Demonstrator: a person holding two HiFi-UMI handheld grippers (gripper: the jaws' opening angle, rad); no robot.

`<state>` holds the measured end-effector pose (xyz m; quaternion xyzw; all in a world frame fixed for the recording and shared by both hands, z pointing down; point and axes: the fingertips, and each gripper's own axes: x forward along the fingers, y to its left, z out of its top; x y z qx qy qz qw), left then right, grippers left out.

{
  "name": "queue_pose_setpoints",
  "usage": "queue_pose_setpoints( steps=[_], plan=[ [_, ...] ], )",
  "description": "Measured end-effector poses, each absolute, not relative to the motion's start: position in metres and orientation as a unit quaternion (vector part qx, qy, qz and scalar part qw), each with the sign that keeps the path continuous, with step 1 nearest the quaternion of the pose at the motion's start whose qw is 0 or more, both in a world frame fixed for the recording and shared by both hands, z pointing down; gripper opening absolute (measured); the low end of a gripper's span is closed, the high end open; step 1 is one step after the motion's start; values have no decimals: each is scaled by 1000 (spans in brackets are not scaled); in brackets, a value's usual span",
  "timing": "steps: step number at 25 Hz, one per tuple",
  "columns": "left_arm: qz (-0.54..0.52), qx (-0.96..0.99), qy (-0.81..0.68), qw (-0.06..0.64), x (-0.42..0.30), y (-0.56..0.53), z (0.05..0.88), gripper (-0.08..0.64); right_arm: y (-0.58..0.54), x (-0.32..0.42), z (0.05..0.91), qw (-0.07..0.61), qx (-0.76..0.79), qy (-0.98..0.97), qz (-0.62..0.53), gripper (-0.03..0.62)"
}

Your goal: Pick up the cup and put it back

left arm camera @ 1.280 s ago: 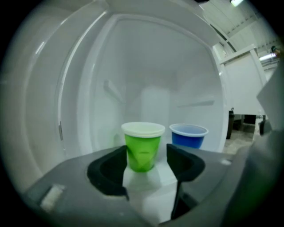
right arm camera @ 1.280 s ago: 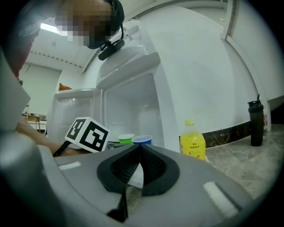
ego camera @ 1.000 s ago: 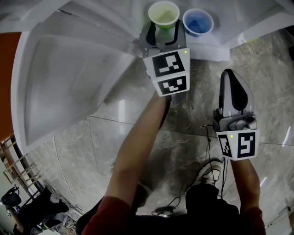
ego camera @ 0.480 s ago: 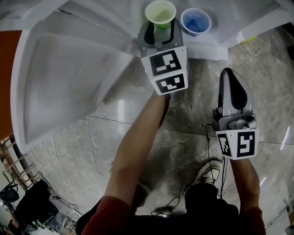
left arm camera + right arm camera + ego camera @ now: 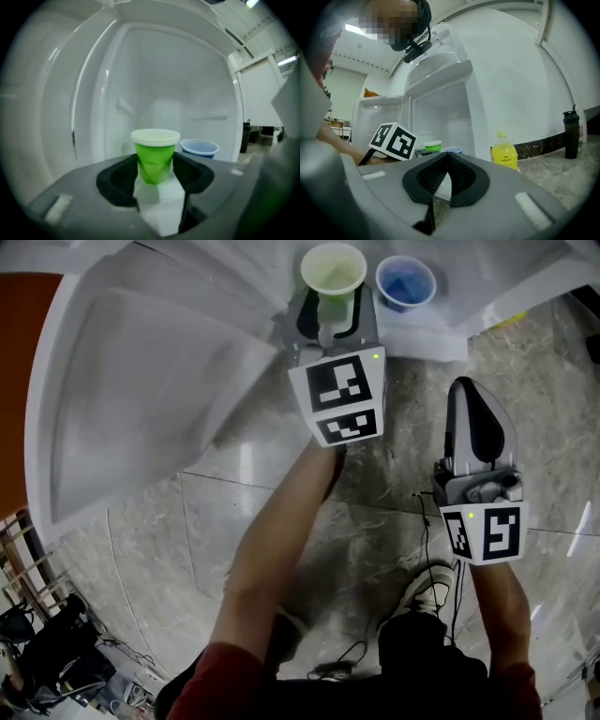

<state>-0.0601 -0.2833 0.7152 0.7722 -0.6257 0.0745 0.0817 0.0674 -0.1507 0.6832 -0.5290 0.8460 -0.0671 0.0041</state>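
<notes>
A green cup (image 5: 333,268) with a pale rim stands on the white fridge shelf (image 5: 427,338), next to a blue cup (image 5: 405,282). My left gripper (image 5: 333,315) reaches in level, and its jaws have just been closing around the green cup. In the left gripper view the black pads (image 5: 123,176) press on both sides of the green cup (image 5: 154,157), whose wall is dented. The blue cup (image 5: 199,148) sits just behind it to the right. My right gripper (image 5: 472,395) hangs over the floor to the right, shut with nothing in it; its pads (image 5: 436,176) meet.
The open white fridge door (image 5: 141,409) spreads across the left. A yellow drink bottle (image 5: 504,152) and a dark bottle (image 5: 568,133) stand on the stone floor by the fridge. A person's shoe (image 5: 427,592) and a cable lie below the right gripper.
The left gripper's jaws have narrowed onto the green cup, and its marker cube has slid slightly toward me. Both cups and the right gripper stay where they were.
</notes>
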Motion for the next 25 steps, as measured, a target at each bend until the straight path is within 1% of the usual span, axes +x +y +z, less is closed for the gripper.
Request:
queue_pose_setpoints(
  steps=[6,25],
  plan=[
    [78,783,-613,68,-62,-268,706,235,-148,63,677,7,-528,847,-64,0],
    [60,787,-611,62,-81,-195,683,235,-135,56,655,16,-525,850,-45,0]
  ],
)
